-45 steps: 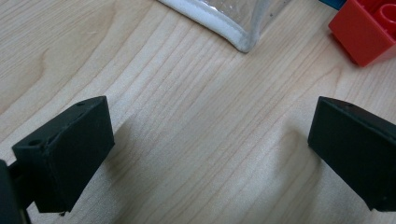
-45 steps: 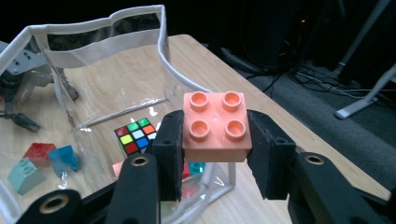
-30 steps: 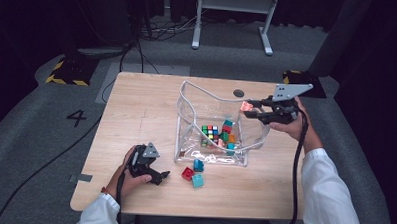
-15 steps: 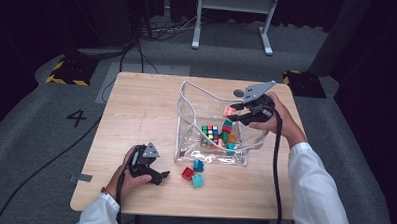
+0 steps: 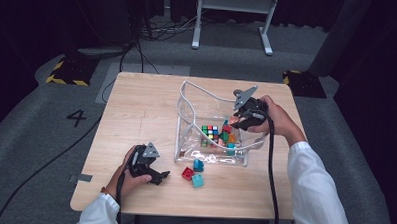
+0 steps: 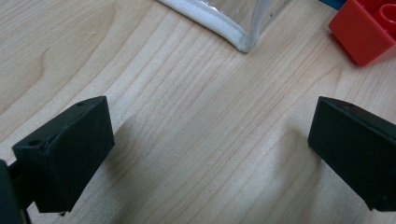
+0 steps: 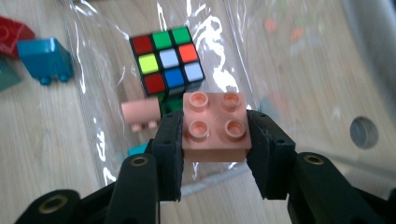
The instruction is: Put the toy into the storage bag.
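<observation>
I have the pale pink four-stud plastic brick [image 7: 215,126] pinched squarely between my right gripper's [image 7: 214,154] black jaws, studs up, pads flat on its two opposite sides. It hangs over the near lip of the clear soft plastic bag with the white-piped rim [image 5: 187,94], which is my landmark. To do this drop well, I judge I should carry the brick past that piping and fully inside the mouth before letting go, keeping it level so it falls onto bare film. Inside the bag, just beyond the brick, sits the multicoloured twist-puzzle cube [image 7: 166,58], with a small pink block [image 7: 140,112] beside it; I want to land short of those. The bag's walls sag, so the rim is the edge to watch. Outside the bag, near its front corner, lie a red brick [image 5: 187,173] and teal bricks [image 5: 198,180]. My left gripper [image 5: 157,174] rests on the light wooden table [image 5: 136,110] left of the bag, jaws spread wide, nothing between them.
</observation>
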Demonstrator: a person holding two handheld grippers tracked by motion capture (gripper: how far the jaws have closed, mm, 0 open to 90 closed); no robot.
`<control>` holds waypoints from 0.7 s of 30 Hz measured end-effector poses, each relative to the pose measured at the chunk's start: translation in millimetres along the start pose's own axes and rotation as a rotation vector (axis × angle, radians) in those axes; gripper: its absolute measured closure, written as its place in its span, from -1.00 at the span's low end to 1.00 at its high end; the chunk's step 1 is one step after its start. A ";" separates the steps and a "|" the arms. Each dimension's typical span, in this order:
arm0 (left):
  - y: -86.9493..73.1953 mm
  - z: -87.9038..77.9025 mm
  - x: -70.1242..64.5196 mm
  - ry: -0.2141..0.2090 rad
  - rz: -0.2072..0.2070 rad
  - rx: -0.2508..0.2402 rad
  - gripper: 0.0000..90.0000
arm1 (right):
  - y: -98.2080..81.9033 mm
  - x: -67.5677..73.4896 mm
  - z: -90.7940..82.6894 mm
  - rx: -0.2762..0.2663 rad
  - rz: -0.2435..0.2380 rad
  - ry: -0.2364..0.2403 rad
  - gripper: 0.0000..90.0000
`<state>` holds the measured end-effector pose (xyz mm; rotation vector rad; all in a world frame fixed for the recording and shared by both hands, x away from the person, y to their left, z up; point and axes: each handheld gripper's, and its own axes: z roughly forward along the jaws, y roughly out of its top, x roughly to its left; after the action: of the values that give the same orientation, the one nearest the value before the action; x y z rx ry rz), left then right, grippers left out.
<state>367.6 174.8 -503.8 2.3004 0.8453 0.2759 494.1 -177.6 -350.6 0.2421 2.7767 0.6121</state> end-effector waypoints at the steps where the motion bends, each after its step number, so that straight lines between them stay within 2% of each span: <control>1: 0.0 0.0 0.0 0.000 0.000 0.000 -0.99 | -2.9 0.3 -1.8 0.022 0.007 -0.001 0.31; 3: 0.0 0.0 0.0 0.000 0.000 0.000 -0.99 | -8.8 -0.4 -3.9 0.040 -0.001 0.009 0.31; 6: 0.0 0.1 0.0 0.000 0.000 0.000 -0.99 | -17.7 -1.5 -7.1 0.090 0.012 0.018 0.31; 8: 0.0 0.1 0.1 0.000 0.000 0.000 -0.99 | -23.8 -2.3 -11.7 0.101 0.013 0.024 0.31; 13: 0.0 0.0 0.0 0.000 0.000 0.000 -0.99 | -29.2 -0.5 -16.2 0.156 -0.001 -0.006 0.31; 21: 0.0 0.1 0.1 -0.001 0.000 0.000 -0.99 | -40.2 2.3 -23.8 0.077 0.022 -0.015 0.23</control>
<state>367.7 174.8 -503.8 2.3000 0.8452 0.2752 480.4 -222.2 -347.8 0.2921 2.7892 0.5074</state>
